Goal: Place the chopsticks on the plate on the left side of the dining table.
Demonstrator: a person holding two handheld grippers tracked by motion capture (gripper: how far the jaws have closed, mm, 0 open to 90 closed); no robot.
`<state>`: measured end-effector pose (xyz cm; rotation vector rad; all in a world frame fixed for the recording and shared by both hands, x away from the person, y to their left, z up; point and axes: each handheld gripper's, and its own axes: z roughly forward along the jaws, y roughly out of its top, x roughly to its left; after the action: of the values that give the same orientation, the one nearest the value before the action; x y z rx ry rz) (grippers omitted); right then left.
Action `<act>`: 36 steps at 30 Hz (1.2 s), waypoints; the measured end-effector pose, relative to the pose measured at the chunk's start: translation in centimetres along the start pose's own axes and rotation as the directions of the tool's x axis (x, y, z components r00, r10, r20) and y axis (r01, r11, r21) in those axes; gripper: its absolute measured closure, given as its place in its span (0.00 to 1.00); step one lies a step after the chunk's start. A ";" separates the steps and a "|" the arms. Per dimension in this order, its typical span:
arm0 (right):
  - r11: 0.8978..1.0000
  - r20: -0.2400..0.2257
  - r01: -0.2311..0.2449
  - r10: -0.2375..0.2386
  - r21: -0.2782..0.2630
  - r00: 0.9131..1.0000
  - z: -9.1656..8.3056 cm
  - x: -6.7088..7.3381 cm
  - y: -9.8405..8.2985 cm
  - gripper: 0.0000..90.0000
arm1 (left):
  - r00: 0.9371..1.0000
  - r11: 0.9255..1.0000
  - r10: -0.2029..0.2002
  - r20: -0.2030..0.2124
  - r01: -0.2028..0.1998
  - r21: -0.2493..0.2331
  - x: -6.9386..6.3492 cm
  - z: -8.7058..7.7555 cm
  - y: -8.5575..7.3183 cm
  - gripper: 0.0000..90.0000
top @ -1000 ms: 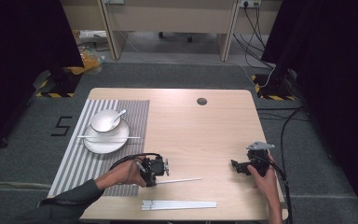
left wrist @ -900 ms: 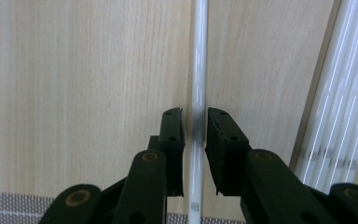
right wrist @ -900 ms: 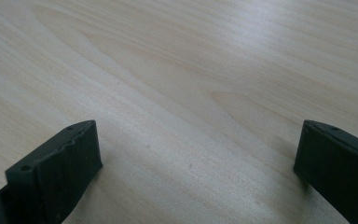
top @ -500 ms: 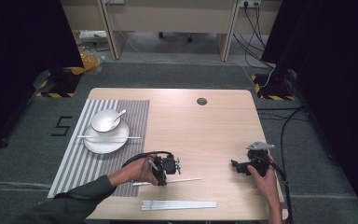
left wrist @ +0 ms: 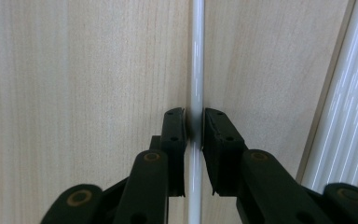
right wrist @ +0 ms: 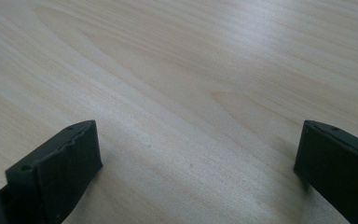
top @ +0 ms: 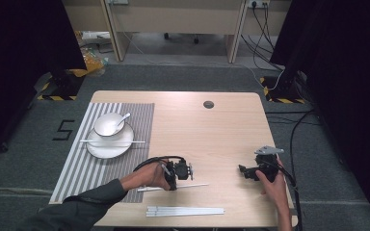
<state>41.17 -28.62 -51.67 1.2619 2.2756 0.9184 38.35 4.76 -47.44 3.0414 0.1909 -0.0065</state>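
A thin white chopstick [top: 195,185] lies flat near the table's front edge. My left gripper [top: 173,182] stands over its middle, pointing down. In the left gripper view the chopstick [left wrist: 196,56] runs straight up between the two black jaws, and my left gripper [left wrist: 194,116] has just been closing, its pads now pressed on both sides of the stick. My right gripper [top: 244,171] rests at the front right of the table, open. In the right gripper view its jaws [right wrist: 198,154] stand wide apart over bare wood.
A bundle of white chopsticks [top: 185,211] lies along the front edge, also visible as chopsticks [left wrist: 340,116] beside the held one. On the striped placemat [top: 82,168] sits a white plate [top: 103,150] bearing a bowl [top: 107,125], a spoon [top: 124,118] and another chopstick [top: 137,141]. A cable hole [top: 208,104] is at the back.
My left hand and gripper have shifted to the right along the lone chopstick, which stays where it lay. The right hand has not moved.
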 end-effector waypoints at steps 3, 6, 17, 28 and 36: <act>1.000 0.001 -0.001 0.001 -0.001 1.000 0.0 0.0 0.0 0.01 | 1.000 1.000 -0.001 0.001 0.001 0.012 -0.1 0.0 0.1 0.90; 1.000 0.001 0.000 0.000 -0.002 1.000 0.0 0.0 0.0 0.01 | 1.000 0.999 0.006 -0.009 -0.006 0.031 -0.2 0.0 0.4 0.93; 1.000 0.000 -0.001 0.001 -0.001 1.000 0.0 0.0 0.0 0.01 | 1.000 0.999 0.024 0.006 -0.024 0.027 0.0 0.0 0.4 0.94; 1.000 0.000 0.001 -0.001 -0.001 1.000 0.0 0.0 0.0 0.01 | 1.000 0.999 0.014 0.009 -0.015 0.030 0.6 -0.2 0.2 0.94; 1.000 -0.001 0.001 -0.001 -0.001 1.000 0.0 0.0 0.0 0.01 | 0.998 0.998 -0.058 -0.030 0.059 0.035 2.3 -2.2 -2.2 0.94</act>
<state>41.14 -28.60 -51.67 1.2604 2.2763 0.9196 40.35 7.42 -45.52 3.0714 0.2854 0.0303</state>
